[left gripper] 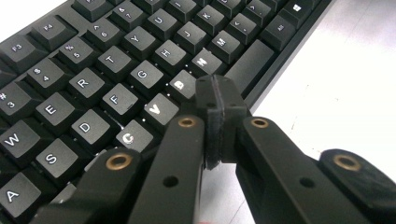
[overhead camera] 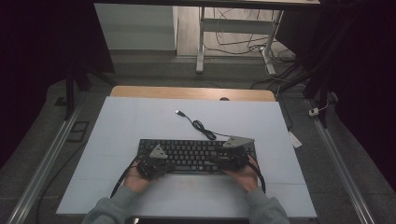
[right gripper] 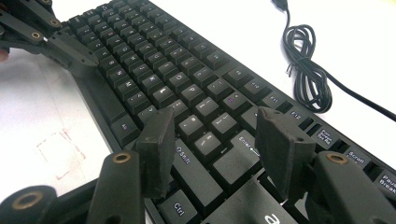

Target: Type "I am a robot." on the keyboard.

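A black keyboard [overhead camera: 196, 155] lies flat near your edge of the white worktop [overhead camera: 116, 121], its coiled cable [overhead camera: 201, 126] trailing away behind it. Your left tool [left gripper: 218, 100] is pressed shut, tips resting by the B key; your right tool [right gripper: 212, 140] stands wide over the Shift and Enter keys. Pushing down off-centre could catch two keys or slide the board. The high view gives the whole layout; the left gripper view alone reads the key letters, the right gripper view the cable loops
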`<action>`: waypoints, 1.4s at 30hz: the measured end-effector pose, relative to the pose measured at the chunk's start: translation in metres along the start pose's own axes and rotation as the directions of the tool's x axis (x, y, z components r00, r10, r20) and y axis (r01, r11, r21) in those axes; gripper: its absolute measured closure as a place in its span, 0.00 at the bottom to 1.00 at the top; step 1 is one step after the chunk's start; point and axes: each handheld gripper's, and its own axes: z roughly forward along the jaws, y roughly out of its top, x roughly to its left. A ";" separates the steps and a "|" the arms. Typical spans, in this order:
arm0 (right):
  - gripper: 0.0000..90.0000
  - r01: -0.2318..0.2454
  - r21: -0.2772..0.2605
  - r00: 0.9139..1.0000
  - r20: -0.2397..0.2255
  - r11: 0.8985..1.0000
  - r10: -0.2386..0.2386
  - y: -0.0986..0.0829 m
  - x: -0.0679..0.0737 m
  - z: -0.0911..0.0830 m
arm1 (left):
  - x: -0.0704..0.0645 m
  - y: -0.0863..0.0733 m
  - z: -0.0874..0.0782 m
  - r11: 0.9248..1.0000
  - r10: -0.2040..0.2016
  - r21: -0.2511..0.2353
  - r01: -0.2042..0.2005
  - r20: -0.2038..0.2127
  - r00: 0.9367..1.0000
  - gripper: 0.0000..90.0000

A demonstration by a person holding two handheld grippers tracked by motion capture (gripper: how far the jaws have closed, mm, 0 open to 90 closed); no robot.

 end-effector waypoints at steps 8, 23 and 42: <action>0.53 -0.003 -0.002 1.000 0.000 1.000 0.003 0.000 -0.001 -0.001 | 0.007 0.000 -0.019 0.995 -0.034 -0.098 0.033 -0.012 0.999 0.98; 0.53 -0.039 -0.051 0.999 0.017 0.998 0.040 -0.012 -0.004 -0.024 | 0.018 -0.003 -0.042 0.979 -0.114 -0.175 0.105 -0.041 0.993 0.57; 0.53 -0.041 -0.090 0.999 0.023 0.995 0.043 -0.024 -0.008 -0.045 | 0.032 -0.011 -0.051 0.972 -0.166 -0.177 0.152 -0.067 0.984 0.47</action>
